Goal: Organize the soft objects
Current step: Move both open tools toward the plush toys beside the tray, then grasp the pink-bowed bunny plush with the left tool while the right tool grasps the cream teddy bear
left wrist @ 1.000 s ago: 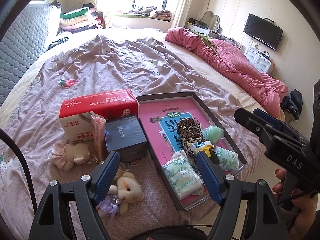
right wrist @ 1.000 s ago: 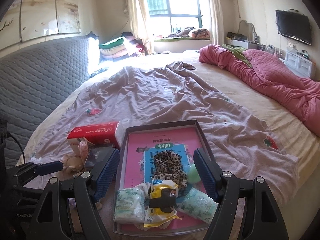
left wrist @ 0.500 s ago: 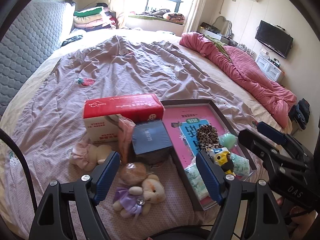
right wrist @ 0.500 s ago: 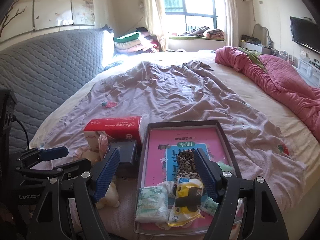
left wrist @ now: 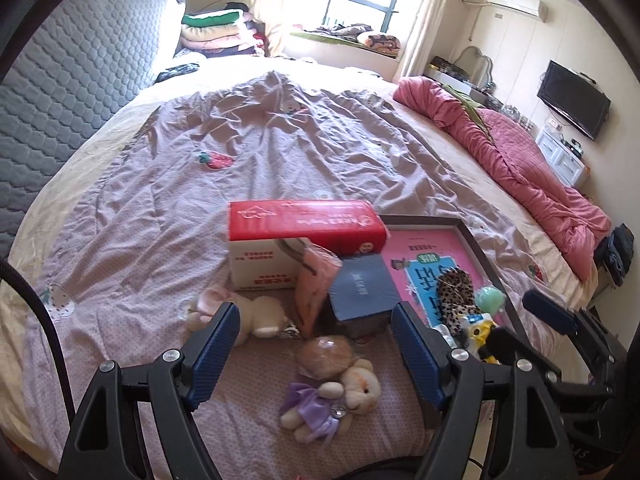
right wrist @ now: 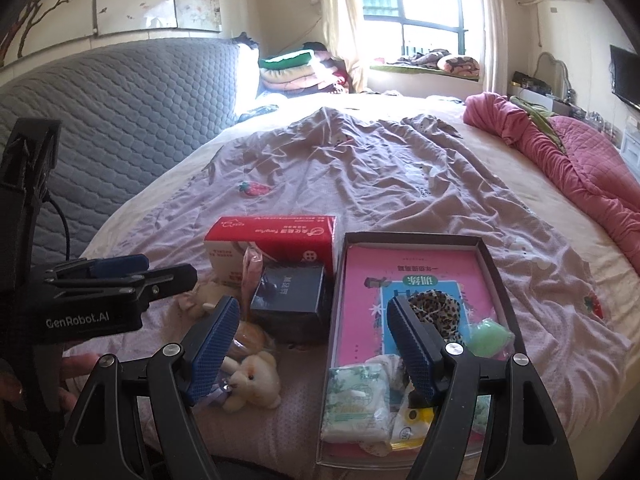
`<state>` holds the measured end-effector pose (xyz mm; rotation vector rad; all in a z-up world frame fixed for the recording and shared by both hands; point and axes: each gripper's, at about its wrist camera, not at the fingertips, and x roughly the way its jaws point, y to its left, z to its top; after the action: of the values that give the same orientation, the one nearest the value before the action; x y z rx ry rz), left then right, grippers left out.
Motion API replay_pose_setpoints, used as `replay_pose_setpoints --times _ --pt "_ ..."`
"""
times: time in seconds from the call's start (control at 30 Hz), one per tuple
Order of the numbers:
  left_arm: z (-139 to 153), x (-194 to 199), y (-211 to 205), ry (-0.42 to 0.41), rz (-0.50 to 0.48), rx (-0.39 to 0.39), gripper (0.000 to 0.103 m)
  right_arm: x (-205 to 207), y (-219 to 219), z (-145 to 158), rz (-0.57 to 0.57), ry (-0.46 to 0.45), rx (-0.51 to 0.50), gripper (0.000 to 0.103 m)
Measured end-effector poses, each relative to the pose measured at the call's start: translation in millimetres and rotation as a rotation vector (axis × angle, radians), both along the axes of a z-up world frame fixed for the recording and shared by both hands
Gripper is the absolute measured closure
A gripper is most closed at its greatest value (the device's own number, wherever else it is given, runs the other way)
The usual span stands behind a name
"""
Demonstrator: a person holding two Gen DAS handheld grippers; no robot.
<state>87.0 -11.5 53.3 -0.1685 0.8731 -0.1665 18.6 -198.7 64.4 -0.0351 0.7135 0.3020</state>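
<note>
- Left gripper [left wrist: 316, 354]: jaws wide apart, nothing btwn pads. Hovers over loose toys on the bedspread [left wrist: 160, 208], not touching any.
- Right gripper [right wrist: 312, 346]: jaws also wide apart, empty. Sits over near-left corner of the tray [right wrist: 494, 258], which holds the soft bits already collected.
- Task items still outside tray: plush w/ purple dress [left wrist: 332, 396], lying on its side just below the left gripper; round tan pouf [left wrist: 325, 354] touching its head; cream plush w/ pink bow [left wrist: 248, 312], near the left pad; pink bagged item [left wrist: 316, 284] leaning on the dark blue box [left wrist: 362, 288].
- Step in hand, by my read: left gripper lining up on purple-dress plush or pouf.
- To do it well: centre jaws over the plush body, not dress or limb; come down till pads straddle the torso, then close. Soft, will compress, so take a deep bite. Pouf touches the head; approach from the free side or both get dragged.
- Tray is just right of the box; carry must clear the tray wall & the right gripper.
- Left view only: purple dress & full plush, cream plush w/ bow, right gripper's fingertips at far right.
- Right view only: tray's near end w/ green-white packet [right wrist: 356, 404] & yellow packet [right wrist: 412, 420]; left gripper from the side, plus a hand [right wrist: 24, 380] holding it.
- Both views: red tissue box [right wrist: 272, 246], leopard scrunchie [right wrist: 438, 312], green ball [right wrist: 488, 332].
</note>
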Motion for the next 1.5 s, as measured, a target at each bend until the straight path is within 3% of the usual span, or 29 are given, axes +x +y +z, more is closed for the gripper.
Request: replay_pose_setpoints --times 0.43,0.7,1.1,1.5 --pt "-15 12 73 0.03 0.148 -0.003 0.025 -1 38 -26 0.097 0.06 -0.016 0.026" --pt "-42 24 98 0.089 0.203 -0.023 0.025 2 56 -49 0.136 0.125 -0.022 0.026" --pt "-79 38 96 0.165 0.177 -0.103 0.025 9 67 -91 0.173 0.232 -0.062 0.026" --pt "-109 49 94 0.22 0.18 -0.209 0.025 29 72 -127 0.213 0.356 -0.027 0.026"
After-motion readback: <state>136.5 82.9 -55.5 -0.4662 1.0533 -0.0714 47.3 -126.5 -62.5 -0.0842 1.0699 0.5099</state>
